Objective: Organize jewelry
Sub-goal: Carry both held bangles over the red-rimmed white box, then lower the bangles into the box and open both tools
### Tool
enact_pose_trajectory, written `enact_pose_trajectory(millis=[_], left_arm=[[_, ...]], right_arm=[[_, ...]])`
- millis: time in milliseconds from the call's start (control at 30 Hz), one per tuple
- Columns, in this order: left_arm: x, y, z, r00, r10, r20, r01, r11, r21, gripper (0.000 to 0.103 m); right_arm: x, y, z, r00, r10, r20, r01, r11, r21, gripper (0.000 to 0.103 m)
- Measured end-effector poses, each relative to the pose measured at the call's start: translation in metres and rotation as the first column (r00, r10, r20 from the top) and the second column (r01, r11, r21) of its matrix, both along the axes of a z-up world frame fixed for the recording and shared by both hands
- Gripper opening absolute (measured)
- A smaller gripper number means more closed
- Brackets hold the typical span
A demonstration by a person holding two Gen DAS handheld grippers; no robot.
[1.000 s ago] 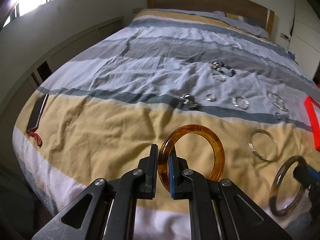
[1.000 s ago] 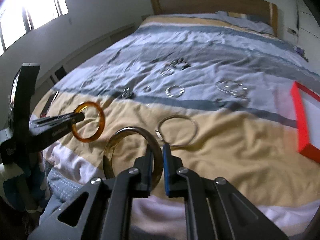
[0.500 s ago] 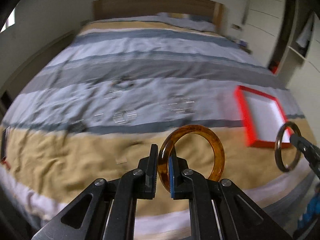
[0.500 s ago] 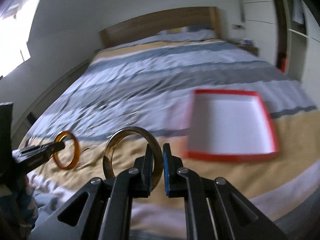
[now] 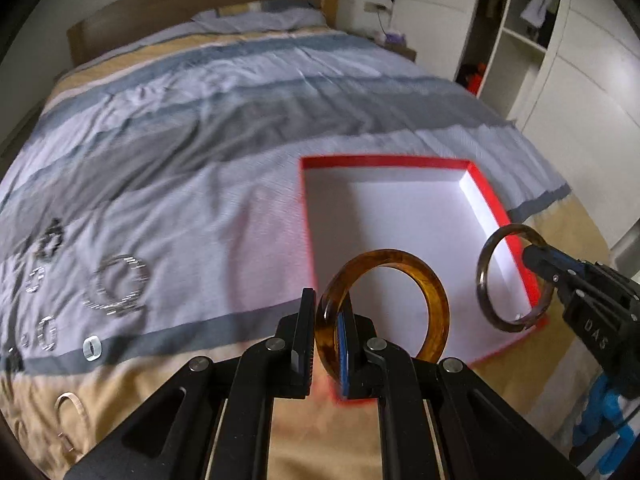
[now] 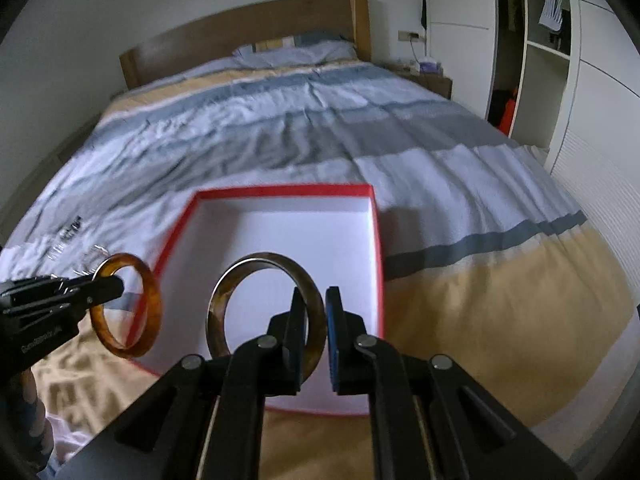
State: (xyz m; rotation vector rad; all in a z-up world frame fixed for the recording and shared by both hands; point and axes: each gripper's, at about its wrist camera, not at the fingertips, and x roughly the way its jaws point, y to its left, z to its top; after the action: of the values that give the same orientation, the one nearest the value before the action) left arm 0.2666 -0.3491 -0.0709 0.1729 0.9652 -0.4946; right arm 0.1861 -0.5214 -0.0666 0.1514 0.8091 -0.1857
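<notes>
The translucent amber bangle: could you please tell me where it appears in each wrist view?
Left wrist view: the translucent amber bangle sits bottom centre, clamped in the left gripper.
Right wrist view: it hangs at the left edge, beside the shallow red-rimmed white box.
Shared landmark: that box.

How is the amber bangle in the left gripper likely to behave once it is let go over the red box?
The amber bangle looks like a rigid, glossy ring, so it probably keeps its shape and may slip between the jaws of the left gripper. Held on edge above the red box, it could roll or wobble before lying flat.
</notes>
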Motion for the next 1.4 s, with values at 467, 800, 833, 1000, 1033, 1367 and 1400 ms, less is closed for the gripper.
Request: enact_pose_trajectory(millis=[467, 800, 833, 1000, 1033, 1367, 1400], left_arm=[[-0.005, -0.031, -0.053, 0.999, 0.008, -0.040, 0.000, 0.983, 0.185, 0.011], [-0.020, 0.018, -0.053, 0.984, 0.156, -0.090, -0.133, 0.967, 0.219, 0.011], [-0.020, 0.021, -0.052, 0.983, 0.160, -0.093, -0.137, 0.967, 0.214, 0.011], [-0.022, 0.024, -0.051, 0.986, 0.151, -0.068, -0.135, 0.969, 0.206, 0.011], [-0.023, 0.024, -0.052, 0.987, 0.149, -0.059, -0.134, 0.969, 0.209, 0.011], [-0.036, 0.025, -0.031, 0.991, 0.132, -0.033, -0.125, 0.980, 0.157, 0.036], [-0.038, 0.027, -0.026, 0.991, 0.131, -0.023, -0.127, 0.981, 0.146, 0.040]], right_arm=[[0.010, 0.004, -0.044, 0.978, 0.127, -0.164, -0.143, 0.985, -0.092, 0.007], [0.014, 0.051, -0.045, 0.941, 0.267, -0.206, -0.289, 0.954, -0.084, 0.010], [0.015, 0.054, -0.045, 0.939, 0.272, -0.210, -0.296, 0.951, -0.091, 0.010], [0.014, 0.060, -0.044, 0.931, 0.287, -0.228, -0.315, 0.944, -0.097, 0.014], [0.012, 0.061, -0.042, 0.928, 0.293, -0.231, -0.321, 0.942, -0.096, 0.014], [-0.025, 0.052, 0.009, 0.959, 0.238, -0.155, -0.259, 0.956, -0.134, 0.031], [-0.031, 0.051, 0.015, 0.962, 0.230, -0.146, -0.250, 0.959, -0.137, 0.031]])
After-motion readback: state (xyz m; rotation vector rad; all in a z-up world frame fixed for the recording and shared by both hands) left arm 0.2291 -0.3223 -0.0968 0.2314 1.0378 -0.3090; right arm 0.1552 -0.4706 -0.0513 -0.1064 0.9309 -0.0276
